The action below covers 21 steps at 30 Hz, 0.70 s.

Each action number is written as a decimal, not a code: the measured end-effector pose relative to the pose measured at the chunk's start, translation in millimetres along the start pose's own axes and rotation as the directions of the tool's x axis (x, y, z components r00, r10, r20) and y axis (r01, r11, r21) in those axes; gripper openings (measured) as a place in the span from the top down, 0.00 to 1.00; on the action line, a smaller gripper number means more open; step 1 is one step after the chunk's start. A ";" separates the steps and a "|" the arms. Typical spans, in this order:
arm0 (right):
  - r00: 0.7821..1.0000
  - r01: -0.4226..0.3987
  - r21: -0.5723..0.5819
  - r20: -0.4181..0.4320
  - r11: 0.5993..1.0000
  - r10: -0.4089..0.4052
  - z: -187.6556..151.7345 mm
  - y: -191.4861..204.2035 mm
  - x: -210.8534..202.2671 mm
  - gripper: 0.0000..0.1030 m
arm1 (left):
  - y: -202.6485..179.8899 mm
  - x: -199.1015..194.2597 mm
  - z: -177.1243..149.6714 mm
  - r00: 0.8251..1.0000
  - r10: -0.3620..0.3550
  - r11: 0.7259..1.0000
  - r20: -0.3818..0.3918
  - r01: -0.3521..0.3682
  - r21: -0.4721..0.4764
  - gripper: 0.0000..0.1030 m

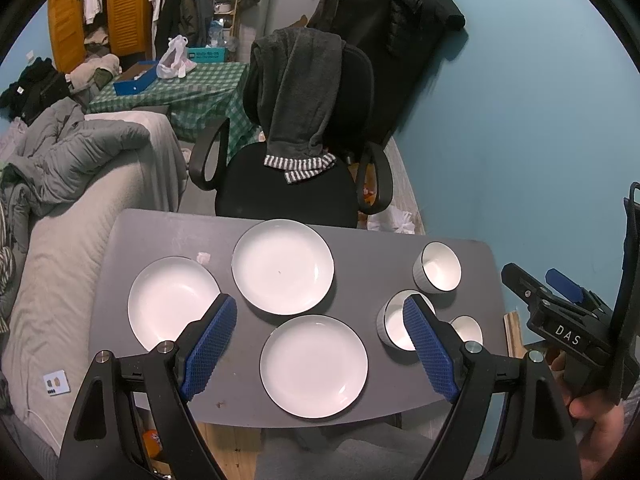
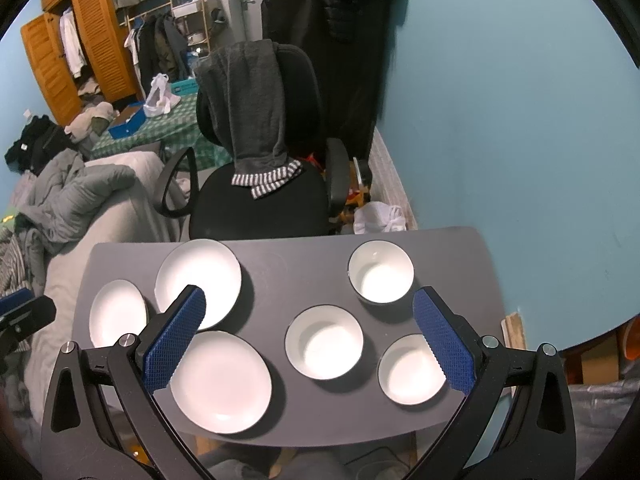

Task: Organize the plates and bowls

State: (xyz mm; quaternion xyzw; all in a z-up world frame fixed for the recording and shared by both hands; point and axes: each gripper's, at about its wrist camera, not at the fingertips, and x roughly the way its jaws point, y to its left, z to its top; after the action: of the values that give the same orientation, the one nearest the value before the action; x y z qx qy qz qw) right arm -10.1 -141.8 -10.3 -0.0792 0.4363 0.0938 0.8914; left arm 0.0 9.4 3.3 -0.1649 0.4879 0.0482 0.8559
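Grey rectangular worktop (image 2: 280,264), six white dishes with thin dark rims, none stacked yet. Three shallow white plates to the left: near plate (image 1: 314,366), far plate (image 1: 283,266), left plate (image 1: 172,302). Three deeper white bowls to the right: far bowl (image 2: 381,271), middle bowl (image 2: 324,342), near bowl (image 2: 410,369). All apart from one another, some only just.

Left claw (image 1: 320,344) spread wide, blue ribbed pads empty, hovering above the near plate. Right claw (image 2: 310,346) likewise spread wide and empty, hovering over the middle bowl.

Judged step: start of sorting, first pick not yet made. Likely plan: plates into one stack, bowls nested into another.

For a clean pick:
- Plates lie flat, so no grip from straight above; better to come in low at the rim nearest the worktop edge, one pad over, one under.
- Near plate slightly overhangs the front edge, it seems; easiest rim to pinch.
- Bowls: pinch the wall, one pad inside, one outside.
- Glazed ceramic, probably slippery; firm squeeze, slow lift, level carry.
- Set down centred, no drop; risk of chipping or sliding a neighbour.
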 end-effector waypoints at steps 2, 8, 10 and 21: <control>1.000 0.002 -0.002 -0.001 1.000 -0.002 -0.6 0.5 -0.2 0.01 | -0.3 0.2 0.0 1.000 -0.001 1.000 0.000 0.001 -0.001 0.16; 1.000 0.002 0.000 -0.005 1.000 -0.002 -1.9 -1.4 -0.6 0.01 | 1.2 -0.2 0.2 1.000 -0.009 1.000 -0.006 0.009 -0.004 0.16; 1.000 0.002 -0.002 -0.003 1.000 -0.002 -1.7 -1.2 -0.2 0.01 | 1.6 -0.3 1.6 1.000 -0.011 1.000 -0.008 0.011 -0.004 0.16; 1.000 0.008 0.002 -0.015 1.000 -0.008 2.0 -3.4 6.6 0.01 | 3.3 3.3 3.7 1.000 -0.016 1.000 -0.005 0.016 0.004 0.16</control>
State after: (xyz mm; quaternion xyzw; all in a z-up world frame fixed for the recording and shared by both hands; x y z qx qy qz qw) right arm -3.7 -144.0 -14.1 -0.0807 0.4430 0.0894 0.8884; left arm 3.9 13.4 1.5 -0.1669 0.4890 0.0400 0.8552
